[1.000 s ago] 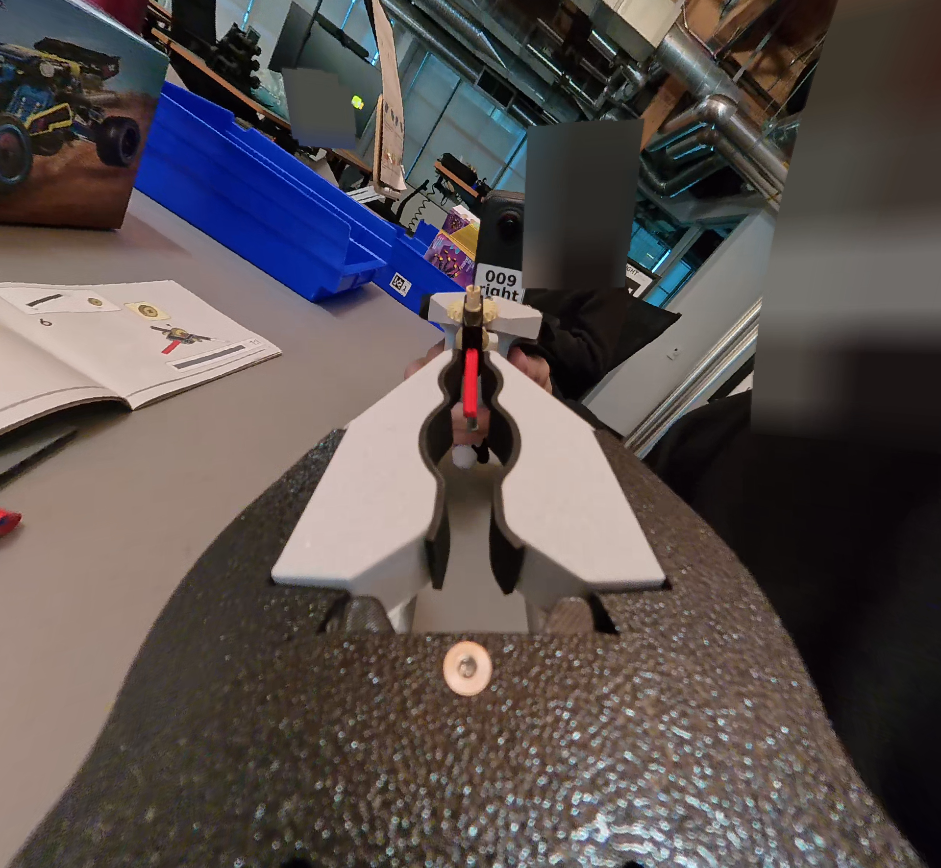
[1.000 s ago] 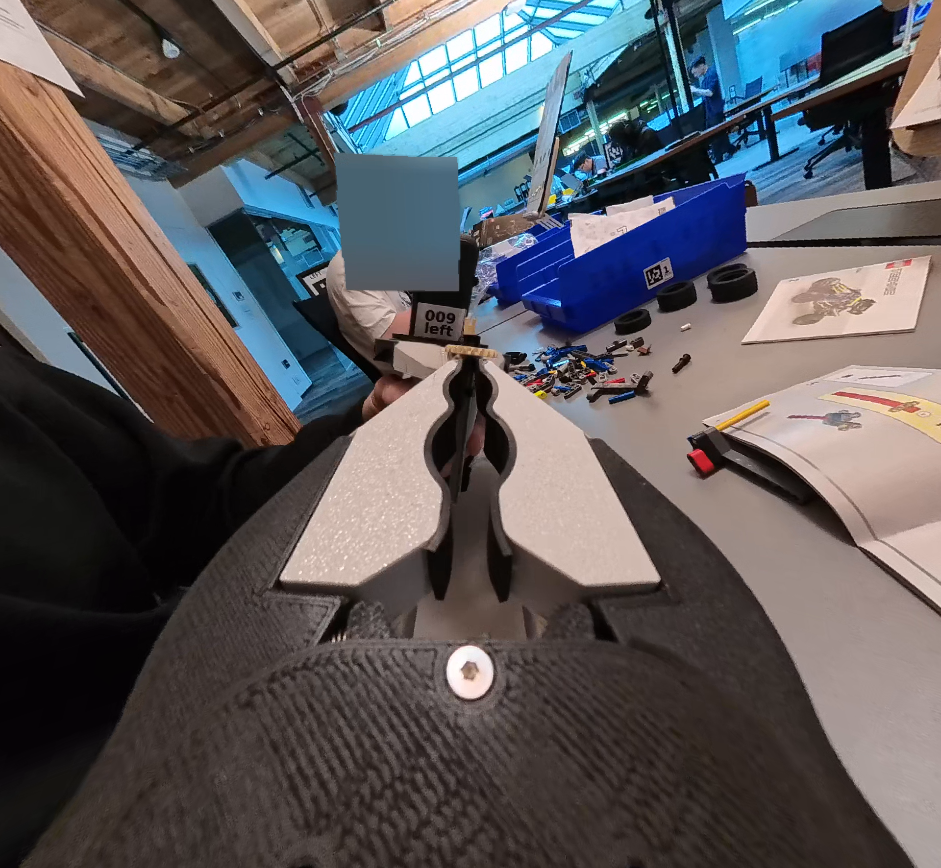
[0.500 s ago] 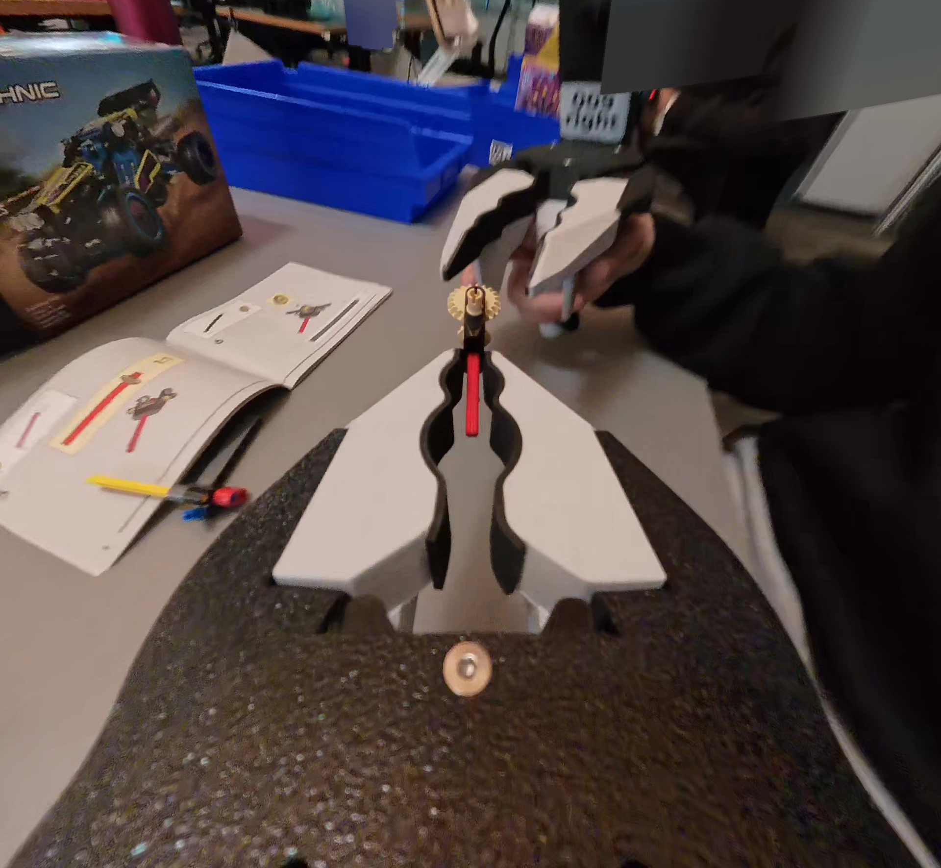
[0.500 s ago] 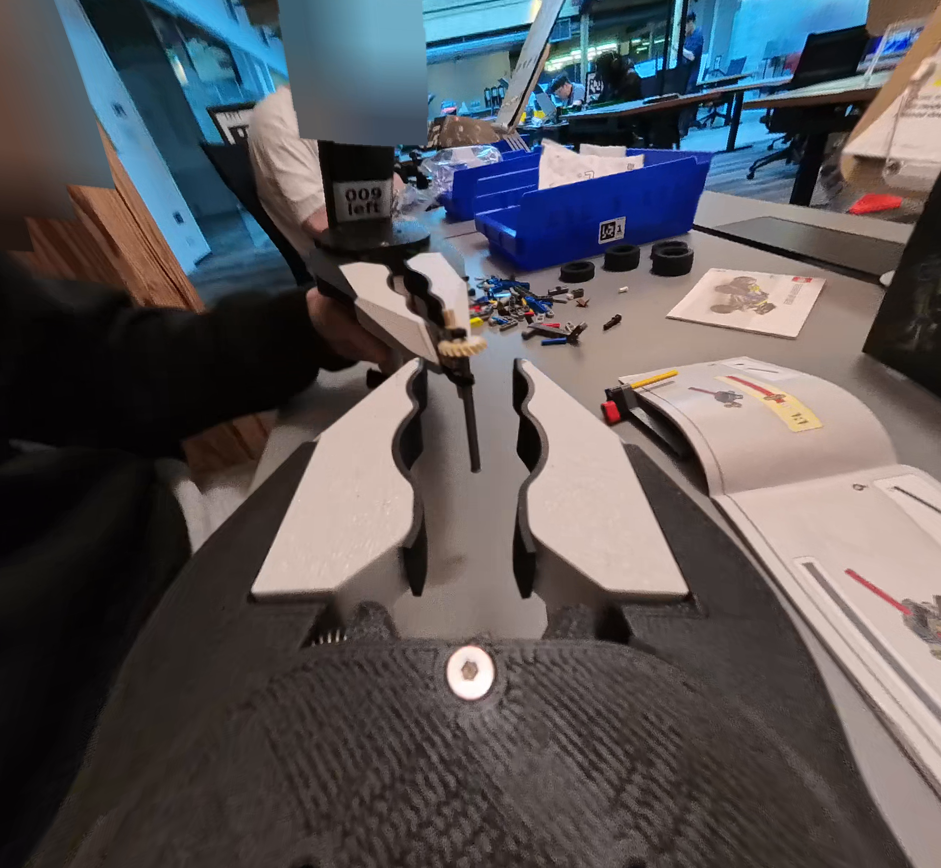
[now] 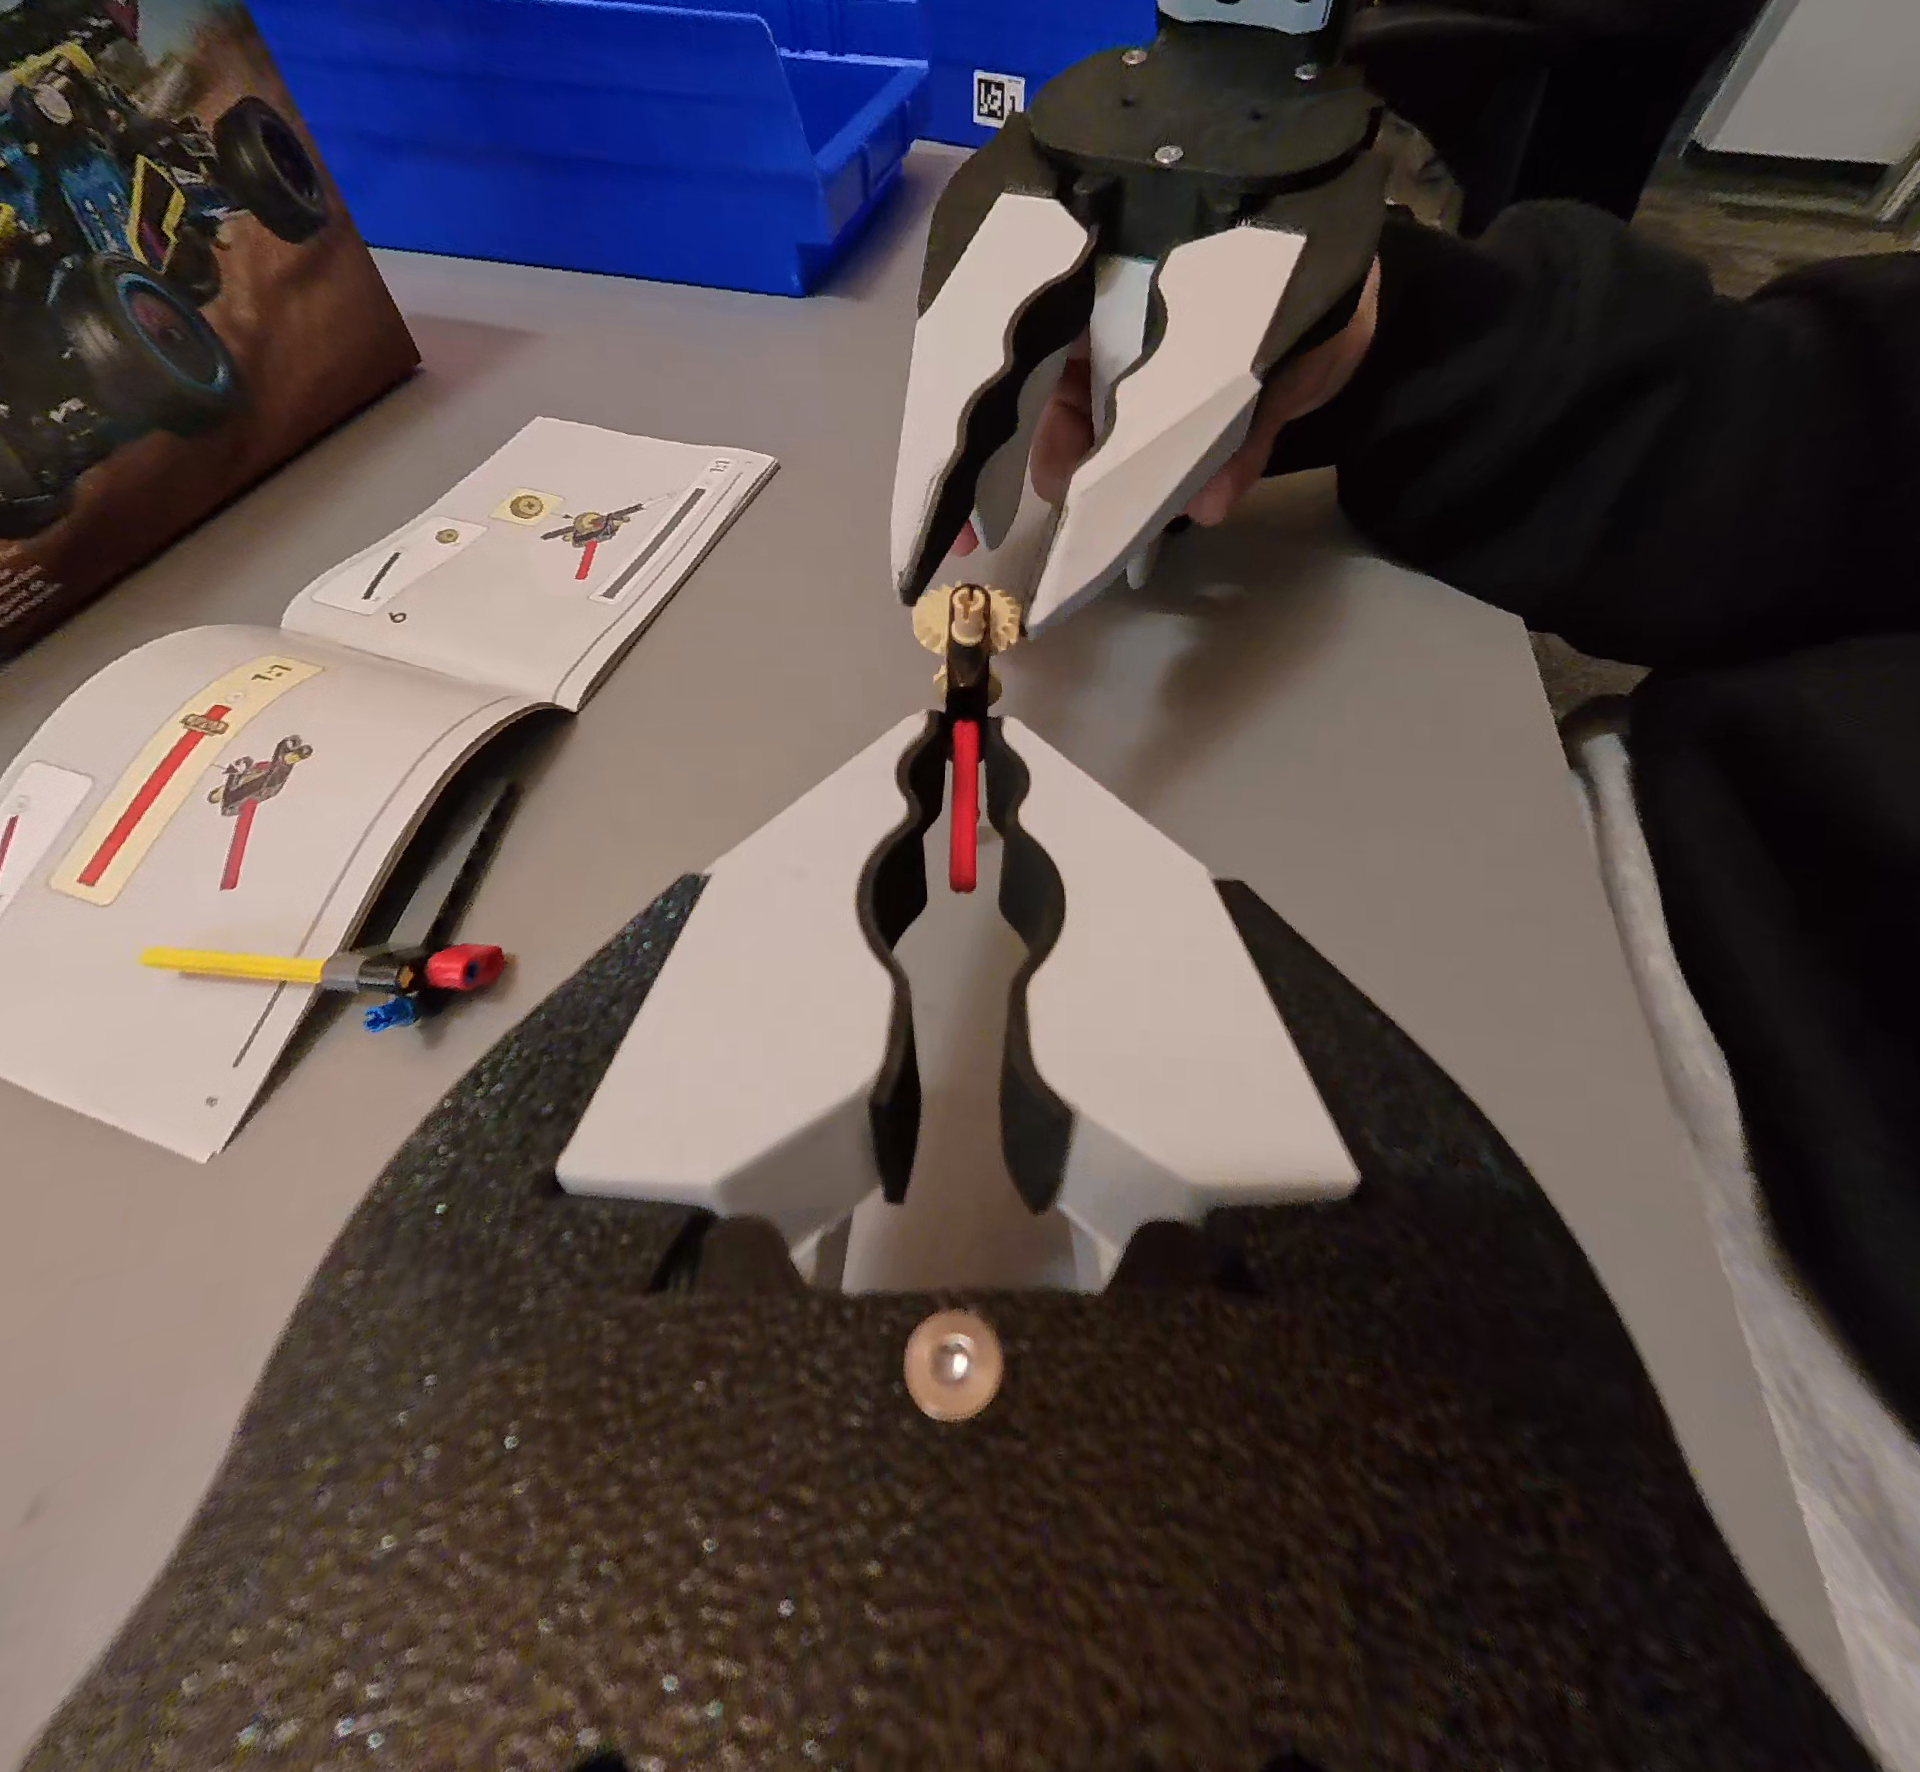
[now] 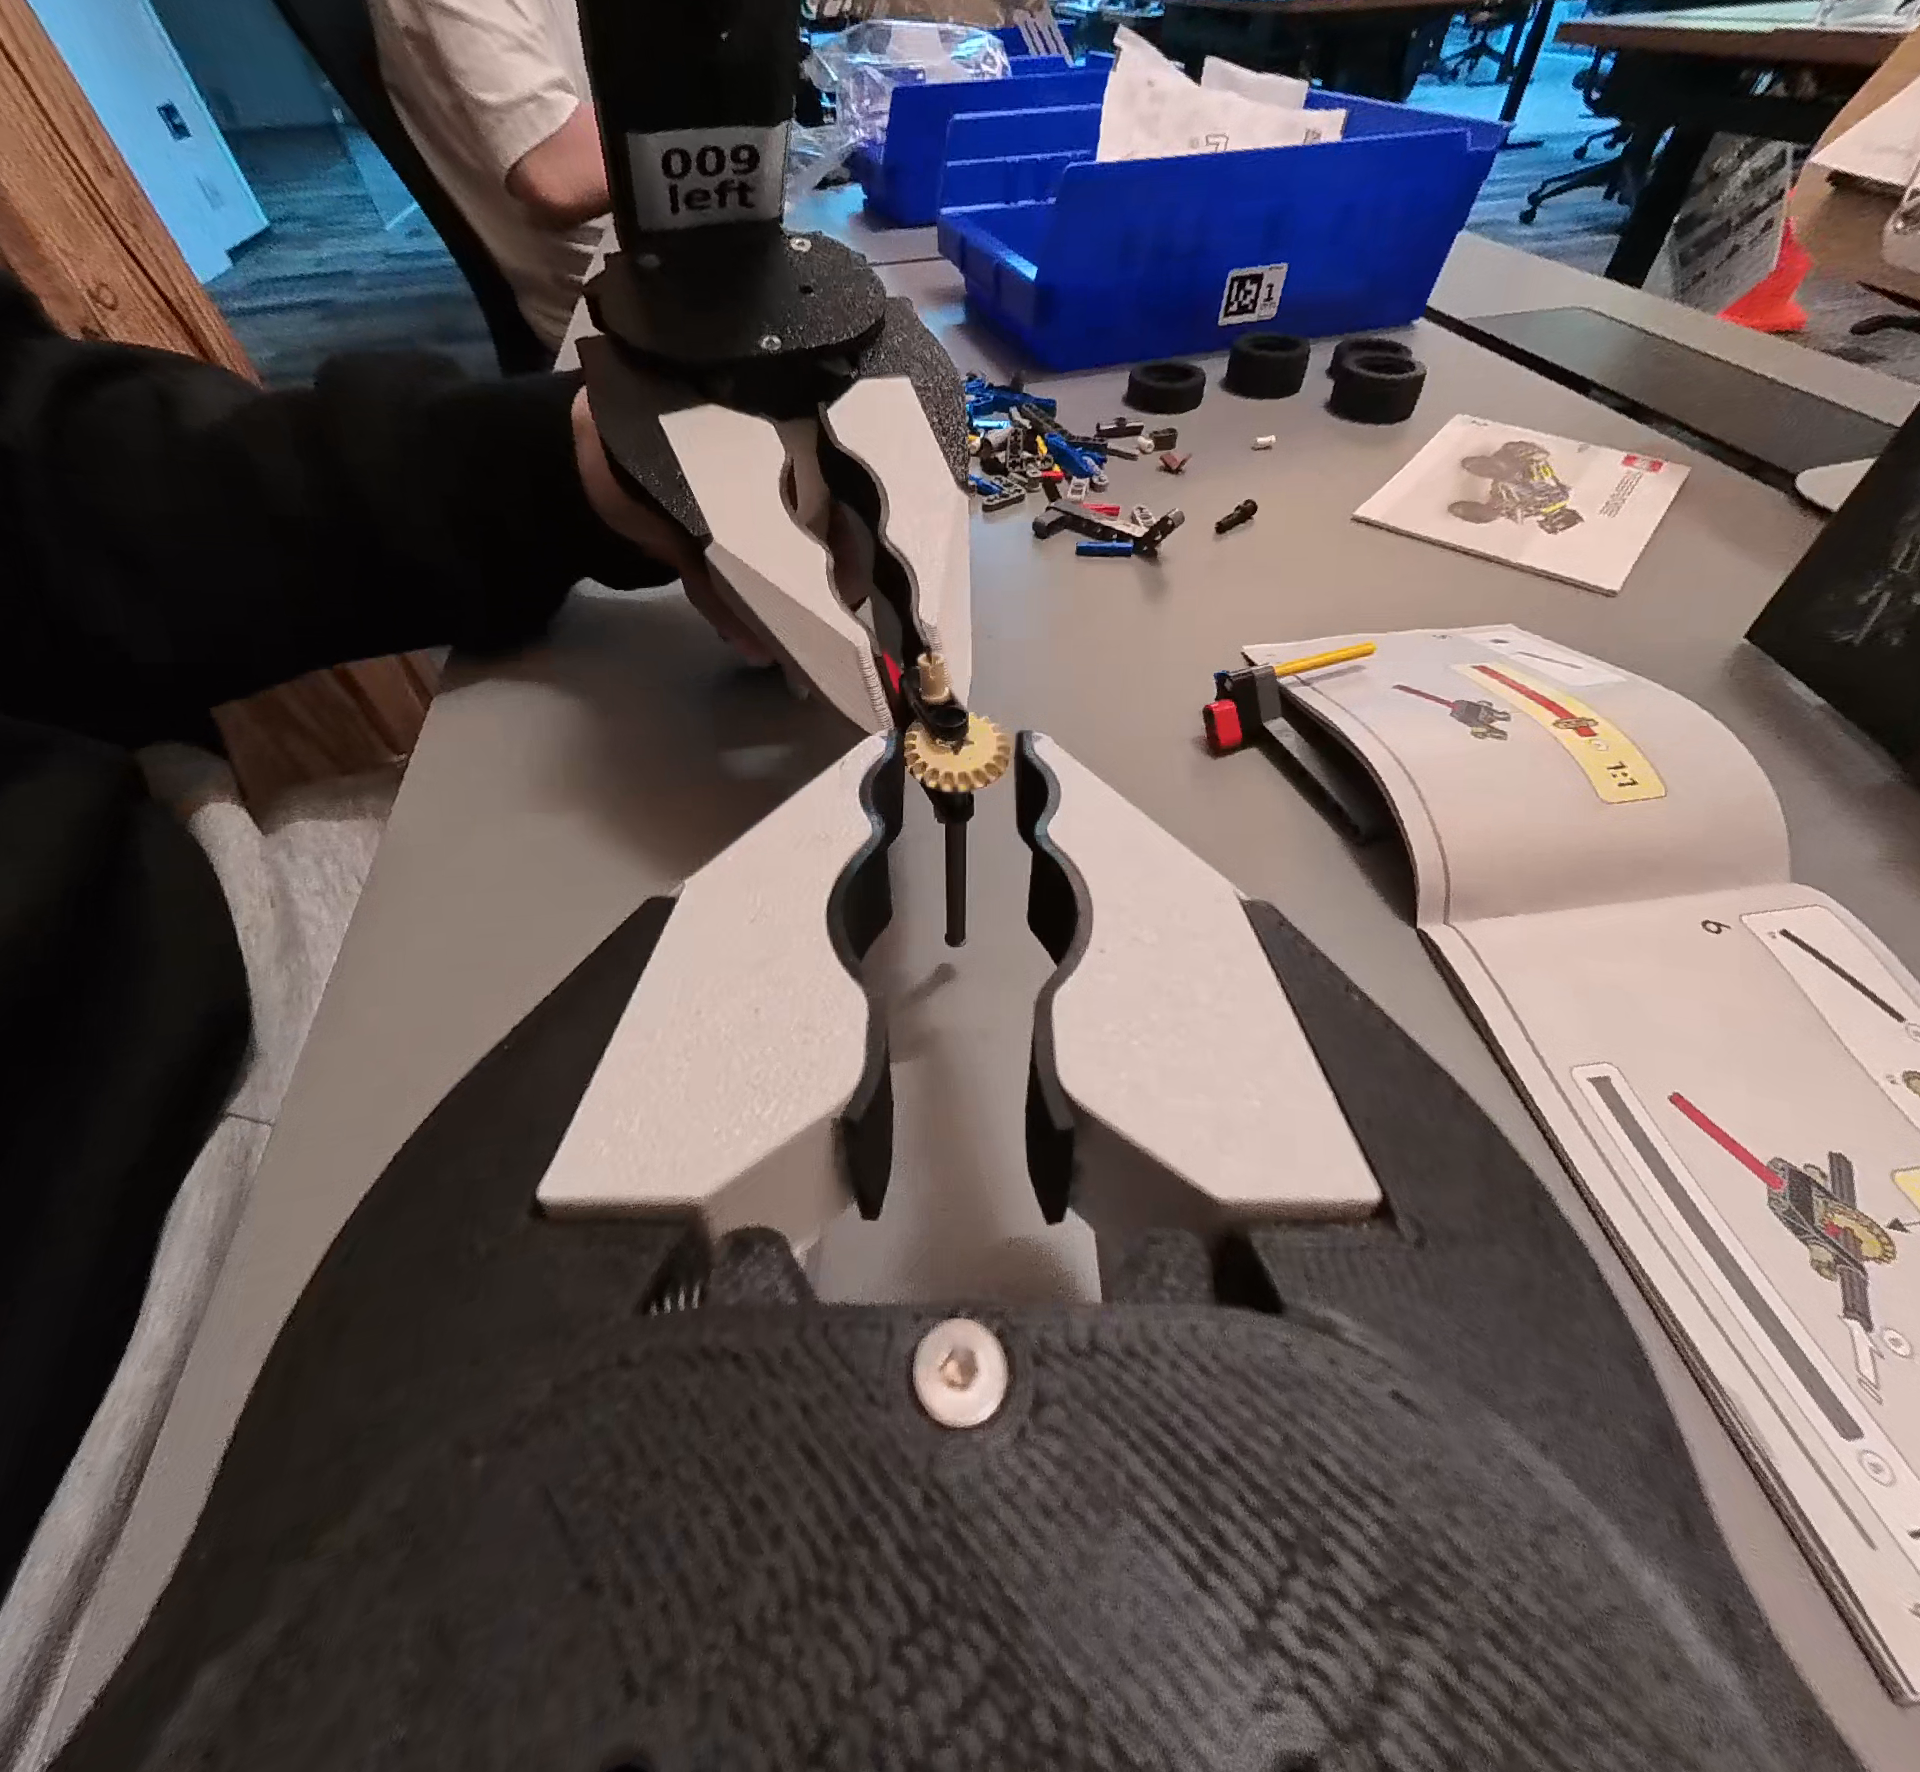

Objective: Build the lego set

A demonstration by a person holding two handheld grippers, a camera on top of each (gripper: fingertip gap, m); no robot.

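My left gripper [image 5: 961,725] is shut on a small Lego assembly held above the grey table [image 5: 1299,787]. The assembly is a red axle [image 5: 964,808] between my fingers, a black connector, and a tan gear [image 5: 966,619] sticking out past the tips. My right gripper [image 6: 956,746] is open, and its fingertips flank the tan gear [image 6: 956,754] with small gaps. A thin black axle [image 6: 953,875] runs from the gear back between the right fingers. The left gripper also shows in the right wrist view [image 6: 914,683], and the right gripper in the left wrist view [image 5: 971,595].
An open instruction booklet [image 5: 520,579] lies on the table with a yellow-axle sub-assembly [image 5: 322,966] at its edge. The set's box [image 5: 125,216] and blue bins [image 5: 582,101] stand behind. Loose pieces [image 6: 1070,475], three black tyres [image 6: 1268,366] and a second booklet [image 6: 1522,501] lie farther off. Only a small space, under 4 cm, lies between the two pairs of fingers.
Both grippers came down from a raised pose towards the table. The right gripper, shut on the black axle a second ago, opened and now sits around the gear.
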